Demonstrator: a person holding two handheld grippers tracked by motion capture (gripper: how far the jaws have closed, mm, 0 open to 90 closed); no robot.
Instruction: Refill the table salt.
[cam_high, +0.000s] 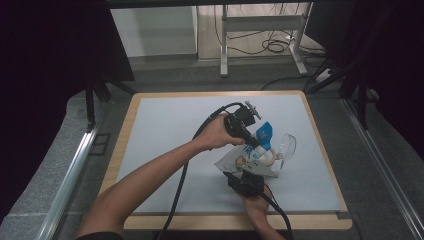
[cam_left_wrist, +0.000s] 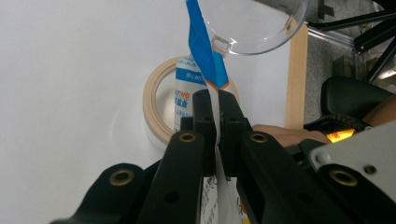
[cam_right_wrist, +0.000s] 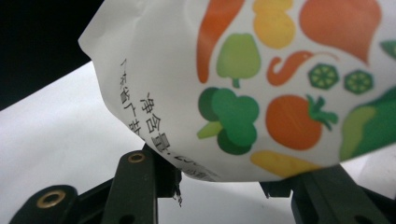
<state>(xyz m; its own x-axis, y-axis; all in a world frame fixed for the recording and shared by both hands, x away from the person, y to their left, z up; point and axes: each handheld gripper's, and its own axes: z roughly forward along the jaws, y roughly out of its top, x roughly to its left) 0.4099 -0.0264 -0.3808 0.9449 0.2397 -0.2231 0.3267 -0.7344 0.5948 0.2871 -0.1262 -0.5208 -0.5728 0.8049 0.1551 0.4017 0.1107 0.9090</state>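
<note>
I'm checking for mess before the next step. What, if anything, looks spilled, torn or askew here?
No spill or tear shows. The printed bag hangs tilted off the table, its blue top edge pinched in the left tool. A clear bowl and a tape roll sit close behind it, crowding the work.

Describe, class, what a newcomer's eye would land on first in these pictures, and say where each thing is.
First comes the white pouch printed with bright vegetables, held up over the right half of the table between two hand-held grippers. The left gripper is shut on the pouch's blue top edge, while the right gripper takes its bottom corner between its fingers. Just behind the pouch lie a roll of tape and a clear plastic bowl.
</note>
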